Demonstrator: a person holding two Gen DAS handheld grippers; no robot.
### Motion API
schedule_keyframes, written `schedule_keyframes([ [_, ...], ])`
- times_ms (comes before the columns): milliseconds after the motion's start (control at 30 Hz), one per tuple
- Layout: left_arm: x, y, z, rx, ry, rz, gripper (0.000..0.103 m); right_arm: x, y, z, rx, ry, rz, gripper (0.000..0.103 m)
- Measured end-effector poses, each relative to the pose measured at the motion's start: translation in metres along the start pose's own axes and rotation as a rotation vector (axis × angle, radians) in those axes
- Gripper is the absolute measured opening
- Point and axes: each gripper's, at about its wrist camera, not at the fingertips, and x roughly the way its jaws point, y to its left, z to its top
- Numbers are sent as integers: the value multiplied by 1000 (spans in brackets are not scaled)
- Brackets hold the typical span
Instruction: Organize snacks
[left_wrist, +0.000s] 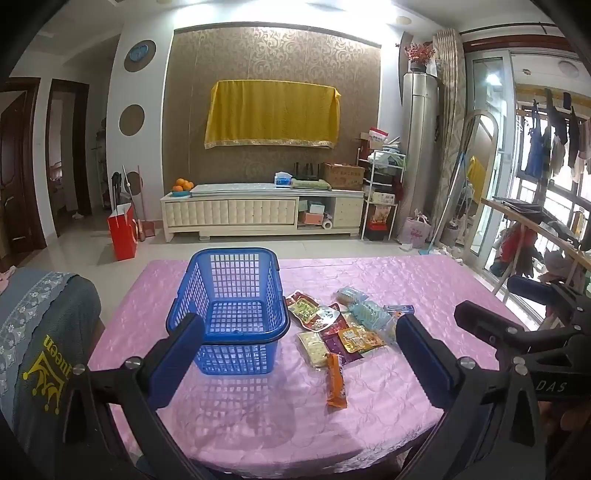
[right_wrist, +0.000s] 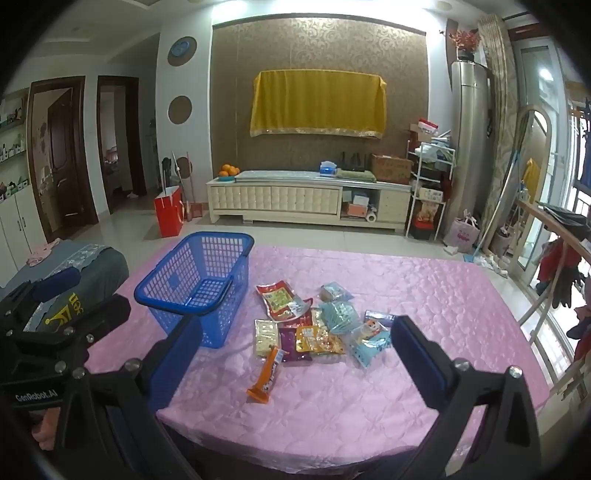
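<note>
An empty blue plastic basket (left_wrist: 231, 295) stands on the pink tablecloth (left_wrist: 406, 280); it also shows in the right wrist view (right_wrist: 199, 277). To its right lies a pile of several snack packets (left_wrist: 340, 325), also seen in the right wrist view (right_wrist: 317, 325). An orange packet (left_wrist: 335, 380) lies nearest the front edge, apart from the pile (right_wrist: 266, 376). My left gripper (left_wrist: 299, 350) is open and empty, held above the table's near side, in front of the basket. My right gripper (right_wrist: 291, 354) is open and empty, in front of the pile.
A chair back with grey cloth (left_wrist: 40, 339) stands at the table's left. The right gripper's body (left_wrist: 524, 332) is at the right of the left wrist view. A TV cabinet (left_wrist: 258, 210) and red bag (left_wrist: 122, 232) stand far behind.
</note>
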Motion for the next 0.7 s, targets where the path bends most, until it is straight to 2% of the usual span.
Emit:
schedule_keyframes([
  [700, 4, 1, -4, 0, 6, 2, 103, 2, 3, 0, 1, 13, 2, 103],
])
